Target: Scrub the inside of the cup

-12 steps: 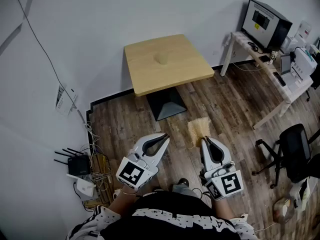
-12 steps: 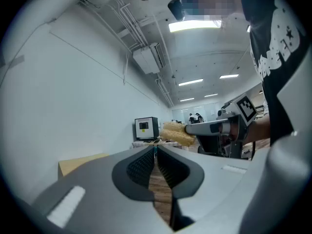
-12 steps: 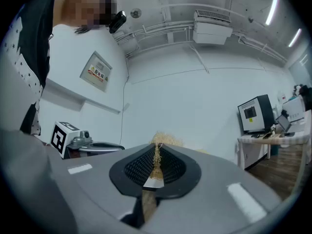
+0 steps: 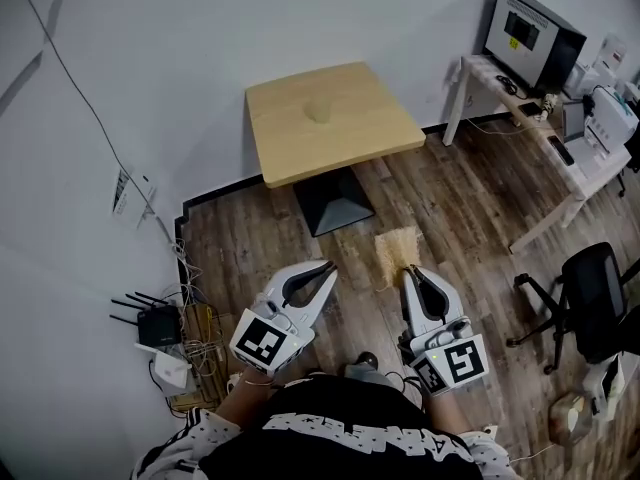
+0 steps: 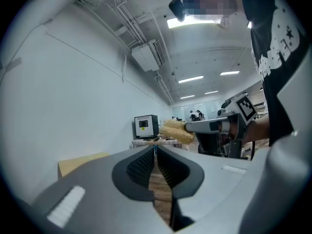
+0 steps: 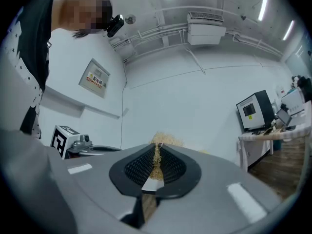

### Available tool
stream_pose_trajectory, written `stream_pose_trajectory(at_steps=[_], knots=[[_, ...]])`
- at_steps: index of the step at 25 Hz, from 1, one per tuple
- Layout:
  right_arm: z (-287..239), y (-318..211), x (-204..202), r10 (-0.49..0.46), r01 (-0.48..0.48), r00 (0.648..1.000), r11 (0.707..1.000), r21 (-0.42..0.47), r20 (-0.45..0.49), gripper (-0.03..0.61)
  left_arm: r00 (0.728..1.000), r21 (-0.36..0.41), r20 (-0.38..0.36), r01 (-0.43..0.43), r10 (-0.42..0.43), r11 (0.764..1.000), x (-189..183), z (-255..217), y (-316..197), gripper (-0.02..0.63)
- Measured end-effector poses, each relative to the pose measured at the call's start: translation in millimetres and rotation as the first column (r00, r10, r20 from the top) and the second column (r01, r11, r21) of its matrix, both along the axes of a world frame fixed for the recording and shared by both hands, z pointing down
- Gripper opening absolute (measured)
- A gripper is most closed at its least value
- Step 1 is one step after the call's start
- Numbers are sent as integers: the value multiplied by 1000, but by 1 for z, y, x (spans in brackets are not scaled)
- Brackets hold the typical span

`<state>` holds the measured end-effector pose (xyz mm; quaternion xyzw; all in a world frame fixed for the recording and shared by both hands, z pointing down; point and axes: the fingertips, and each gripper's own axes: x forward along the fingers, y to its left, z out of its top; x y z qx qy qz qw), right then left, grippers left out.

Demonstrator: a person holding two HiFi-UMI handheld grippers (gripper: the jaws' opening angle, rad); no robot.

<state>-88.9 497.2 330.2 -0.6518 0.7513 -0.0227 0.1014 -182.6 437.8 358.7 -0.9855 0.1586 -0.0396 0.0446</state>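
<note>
Nearest, just in front of the person, the left gripper has its 2 jaws pressed together on nothing. Beside it the right gripper pinches a straw-coloured fibrous scrubber that sticks out past the jaw tips, its long axis toward the far wall. Farther on, well apart from both, a wooden table stands by that wall. On it sits what is probably the cup, too small to make out. It lies ahead and slightly left, so the empty left gripper looks nearer.
</note>
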Motion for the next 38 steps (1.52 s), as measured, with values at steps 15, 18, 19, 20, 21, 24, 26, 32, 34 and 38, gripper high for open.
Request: stream_pose_trajectory(at_steps=[15, 18, 19, 20, 21, 24, 26, 32, 34, 38], knots=[[19, 41, 72, 53, -52, 998, 998, -26, 19, 31, 999, 26, 39, -38, 37, 999, 66, -2, 35, 3], [22, 43, 80, 47, -47, 999, 998, -29, 23, 31, 998, 7, 53, -19, 19, 1000, 66, 0, 40, 3], [24, 43, 82, 45, -44, 999, 999, -30, 25, 31, 998, 11, 54, -13, 12, 1000, 65, 1, 40, 3], [25, 43, 83, 42, -41, 999, 999, -31, 29, 31, 999, 17, 53, -5, 4, 1000, 64, 2, 38, 3], [26, 42, 84, 38, -37, 999, 999, -31, 32, 31, 999, 20, 52, 5, -6, 1000, 63, 3, 36, 3], [30, 35, 84, 25, -24, 999, 999, -37, 36, 31, 998, 6, 57, 38, -39, 999, 58, 4, 28, 3], [32, 29, 85, 16, -15, 999, 999, -43, 36, 31, 997, 22, 47, 59, -60, 998, 56, 4, 19, 3], [32, 9, 93, 13, -12, 1000, 999, -52, 20, 31, 996, 11, 37, 77, -77, 997, 57, 13, -8, 3], [34, 1, 98, 20, -19, 1000, 998, -60, 17, 31, 996, 11, 31, 82, -82, 997, 60, 16, -20, 3], [33, -20, 108, 25, -24, 1000, 997, -71, 9, 31, 996, 11, 56, 69, -69, 998, 75, 11, -36, 3]])
